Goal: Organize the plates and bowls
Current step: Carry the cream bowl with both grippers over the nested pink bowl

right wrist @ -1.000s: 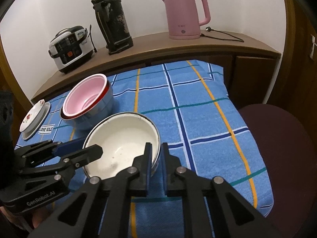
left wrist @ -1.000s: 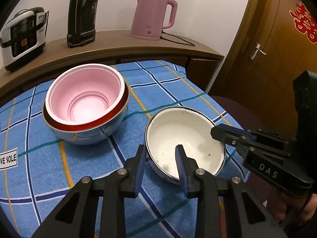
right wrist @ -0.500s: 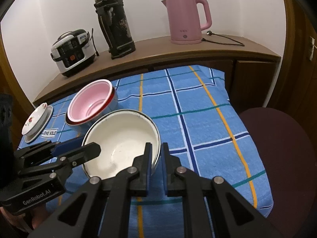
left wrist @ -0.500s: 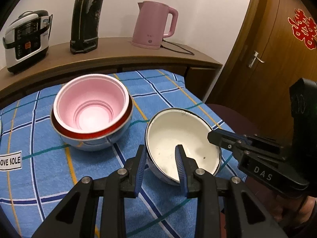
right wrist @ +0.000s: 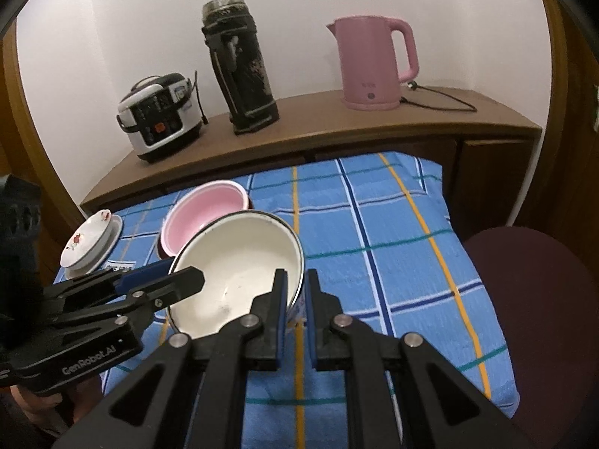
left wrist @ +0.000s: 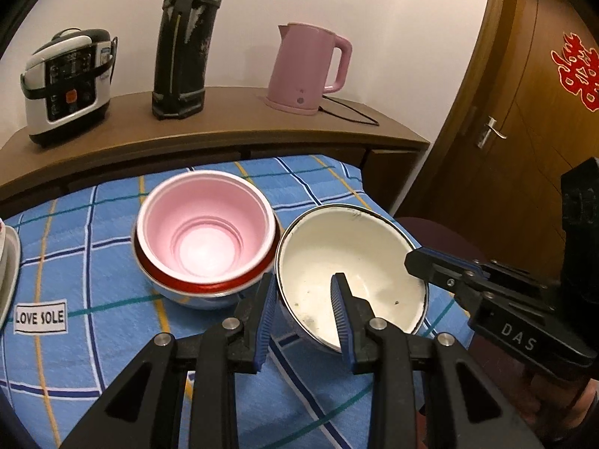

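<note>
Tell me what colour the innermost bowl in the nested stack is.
Pink. The innermost bowl sits inside a red-rimmed one; it shows best in the left wrist view.

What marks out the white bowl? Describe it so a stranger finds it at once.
Start at the blue checked cloth below the wooden shelf. Near its front edge, right of the pink bowl, sits the white bowl, gripped on opposite rims by the left claw and right claw. Alone among its neighbours it is cream-white inside with a thin dark rim.
</note>
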`<state>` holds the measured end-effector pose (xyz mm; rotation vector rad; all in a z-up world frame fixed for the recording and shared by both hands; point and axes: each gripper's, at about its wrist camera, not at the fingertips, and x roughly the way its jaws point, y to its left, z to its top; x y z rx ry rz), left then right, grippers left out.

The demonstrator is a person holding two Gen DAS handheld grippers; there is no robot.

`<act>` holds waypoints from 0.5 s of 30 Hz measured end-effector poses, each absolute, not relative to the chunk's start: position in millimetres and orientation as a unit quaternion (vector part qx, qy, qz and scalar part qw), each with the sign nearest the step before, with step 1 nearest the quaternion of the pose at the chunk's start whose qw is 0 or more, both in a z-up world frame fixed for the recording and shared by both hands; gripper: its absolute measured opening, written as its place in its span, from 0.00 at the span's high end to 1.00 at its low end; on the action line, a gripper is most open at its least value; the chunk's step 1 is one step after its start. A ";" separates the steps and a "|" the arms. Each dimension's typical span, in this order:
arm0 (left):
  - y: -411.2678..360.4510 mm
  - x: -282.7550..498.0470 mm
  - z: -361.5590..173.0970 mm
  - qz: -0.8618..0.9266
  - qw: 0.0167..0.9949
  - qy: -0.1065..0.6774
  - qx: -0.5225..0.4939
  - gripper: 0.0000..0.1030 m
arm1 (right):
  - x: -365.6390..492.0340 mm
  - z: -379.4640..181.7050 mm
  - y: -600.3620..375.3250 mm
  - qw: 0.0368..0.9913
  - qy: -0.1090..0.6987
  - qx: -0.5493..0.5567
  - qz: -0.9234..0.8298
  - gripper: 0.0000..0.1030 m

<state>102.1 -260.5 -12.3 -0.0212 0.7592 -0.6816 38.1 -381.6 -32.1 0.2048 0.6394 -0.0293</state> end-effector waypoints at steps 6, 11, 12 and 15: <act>-252.3 108.8 -2.9 -0.321 0.880 0.349 -0.009 0.69 | 47.2 -17.1 -373.1 0.951 0.296 0.090 -0.010 0.91; -244.7 117.4 3.6 -0.321 0.885 0.338 -0.007 0.69 | 54.0 -8.3 -364.4 0.954 0.289 0.079 -0.009 0.91; -243.9 119.1 4.2 -0.321 0.885 0.338 -0.007 0.69 | 54.8 -7.4 -363.5 0.955 0.288 0.078 -0.009 0.91; -240.4 123.9 6.7 -0.326 0.886 0.331 -0.003 0.69 | 59.0 -3.6 -360.0 0.957 0.282 0.073 -0.013 0.91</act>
